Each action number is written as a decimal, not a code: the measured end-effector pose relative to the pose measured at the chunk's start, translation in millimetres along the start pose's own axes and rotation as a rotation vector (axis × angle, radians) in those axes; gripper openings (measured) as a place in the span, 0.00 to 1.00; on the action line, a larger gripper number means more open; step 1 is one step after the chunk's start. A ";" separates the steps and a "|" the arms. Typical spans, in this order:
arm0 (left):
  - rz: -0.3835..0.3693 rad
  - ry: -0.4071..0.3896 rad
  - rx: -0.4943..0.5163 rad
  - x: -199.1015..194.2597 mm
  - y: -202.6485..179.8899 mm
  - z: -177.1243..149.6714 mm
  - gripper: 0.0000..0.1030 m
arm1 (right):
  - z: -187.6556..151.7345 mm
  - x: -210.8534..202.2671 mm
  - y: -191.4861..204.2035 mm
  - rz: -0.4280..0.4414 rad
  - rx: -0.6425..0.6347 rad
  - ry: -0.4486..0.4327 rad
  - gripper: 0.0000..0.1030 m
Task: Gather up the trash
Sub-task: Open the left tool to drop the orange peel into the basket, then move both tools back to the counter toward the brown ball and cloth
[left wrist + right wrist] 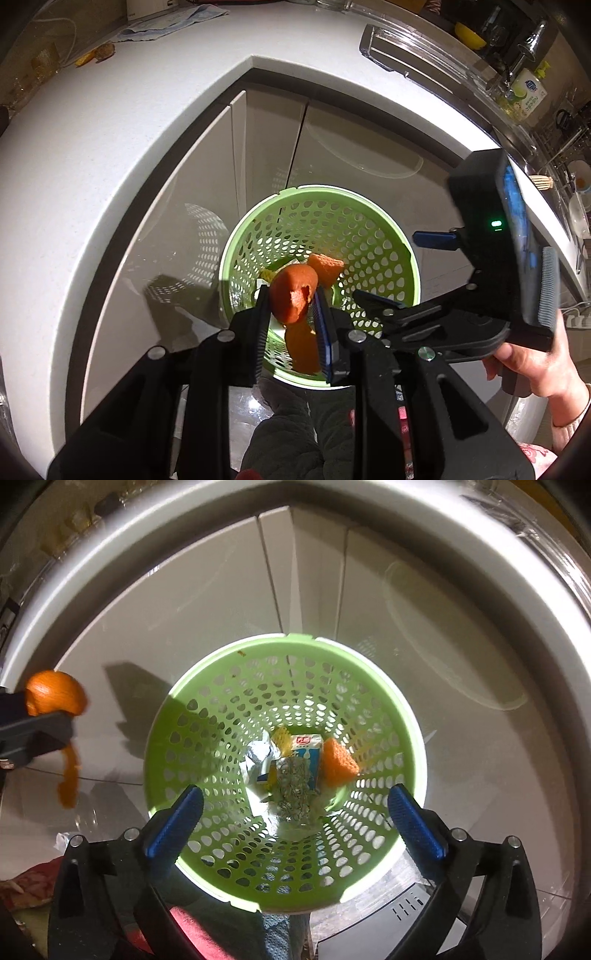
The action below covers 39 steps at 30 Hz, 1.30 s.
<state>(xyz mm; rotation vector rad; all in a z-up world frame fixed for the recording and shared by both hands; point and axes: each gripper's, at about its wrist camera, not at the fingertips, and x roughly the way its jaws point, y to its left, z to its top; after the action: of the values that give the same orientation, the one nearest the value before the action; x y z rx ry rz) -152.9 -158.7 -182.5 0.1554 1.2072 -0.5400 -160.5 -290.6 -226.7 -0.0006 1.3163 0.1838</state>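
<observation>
A green perforated bin [373, 236] stands on the floor by the cabinets; it also shows in the right wrist view [173, 716]. My left gripper [291, 306] is shut on an orange peel [293, 295] and holds it above the bin's mouth; the peel also shows at the left of the right wrist view [53, 696], with a strip dangling. My right gripper [293, 808] is open and empty right over the bin, and it shows at the right of the left wrist view [391, 269]. Inside the bin lie an orange sponge piece [338, 766], a small milk carton [304, 755], crumpled foil [258, 764] and scraps.
A white L-shaped counter [110, 155] wraps around above the pale cabinet doors [273, 147]. On it are a cloth [173, 22], yellow scraps [92, 55], a dish rack and sink area with a soap bottle [528, 94]. The glossy floor lies around the bin.
</observation>
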 end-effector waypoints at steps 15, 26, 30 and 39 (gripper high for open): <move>-0.046 0.021 0.055 29.1 -19.2 17.9 0.64 | -21.0 -105.1 -52.6 -0.069 0.136 -0.161 0.98; -0.028 -0.034 0.040 1.7 -14.5 30.9 0.88 | -9.9 -116.4 -60.7 -0.062 0.162 -0.211 0.98; 0.018 -0.088 -0.015 -19.9 2.3 44.3 0.92 | 8.1 -128.7 -60.0 -0.036 0.152 -0.246 0.98; 0.133 -0.186 -0.181 -54.4 65.4 90.9 0.92 | 88.1 -136.3 -60.1 0.028 0.041 -0.298 0.98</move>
<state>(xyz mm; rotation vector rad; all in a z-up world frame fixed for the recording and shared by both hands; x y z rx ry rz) -58.6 -121.0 -110.7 0.0298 1.0500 -0.3196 -100.4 -358.8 -79.5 0.0775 1.0234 0.1730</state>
